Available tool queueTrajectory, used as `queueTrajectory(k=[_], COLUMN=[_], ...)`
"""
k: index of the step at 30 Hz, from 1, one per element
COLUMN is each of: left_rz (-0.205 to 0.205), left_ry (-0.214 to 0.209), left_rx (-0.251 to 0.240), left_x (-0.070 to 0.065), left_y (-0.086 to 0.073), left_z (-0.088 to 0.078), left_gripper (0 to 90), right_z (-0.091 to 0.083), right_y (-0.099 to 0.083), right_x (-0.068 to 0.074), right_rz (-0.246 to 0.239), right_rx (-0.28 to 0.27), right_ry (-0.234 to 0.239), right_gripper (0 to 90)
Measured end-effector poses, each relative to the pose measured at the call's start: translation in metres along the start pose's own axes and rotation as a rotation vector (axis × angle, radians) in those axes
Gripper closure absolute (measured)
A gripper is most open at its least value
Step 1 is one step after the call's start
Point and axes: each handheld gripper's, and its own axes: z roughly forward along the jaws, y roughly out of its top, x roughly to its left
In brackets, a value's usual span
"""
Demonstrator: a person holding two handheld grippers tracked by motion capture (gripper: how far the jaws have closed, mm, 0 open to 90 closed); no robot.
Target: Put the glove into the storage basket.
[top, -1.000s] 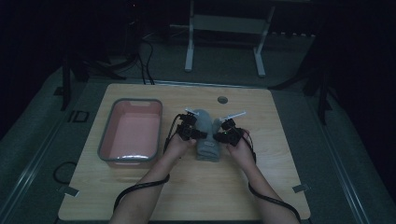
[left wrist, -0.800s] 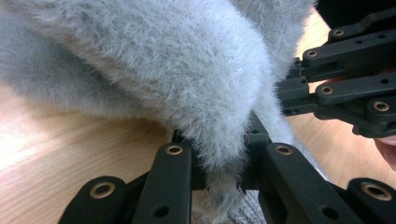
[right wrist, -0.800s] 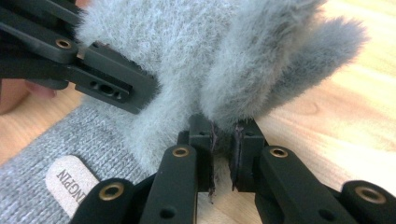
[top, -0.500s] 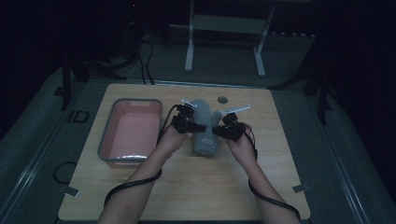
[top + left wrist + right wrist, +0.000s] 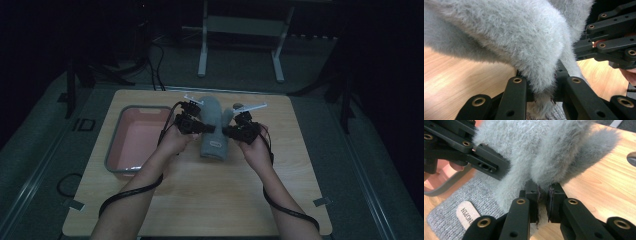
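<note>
I see left gripper (image 5: 541,100) jaws pinched on the fuzzy grey mitten (image 5: 214,127), right gripper (image 5: 543,207) clamped on its other edge — mitten raised between them, knit cuff with label resting on the wooden table (image 5: 210,200), pink tray (image 5: 132,142) to the left

The fluffy grey mitten (image 5: 506,35) runs off the top of my left gripper view and hides my claw tips there, and my two hands cover the mitten's sides in the high view.
</note>
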Motion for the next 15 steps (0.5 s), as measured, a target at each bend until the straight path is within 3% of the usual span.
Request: queueTrajectory(k=[4, 15], left_rz=[0.009, -0.011], left_ry=[0.016, 0.04], left_rx=[0.0, -0.003], left_x=[0.001, 0.016], left_y=[0.003, -0.002], left_z=[-0.013, -0.046], left_gripper=[78.8, 78.8], right_z=[-0.001, 0.01], right_y=[0.01, 0.035], right_x=[0.007, 0.032], right_rz=[-0.018, -0.038], right_rx=[-0.007, 0.004], right_ry=[0.002, 0.035], right_gripper=[82.0, 82.0])
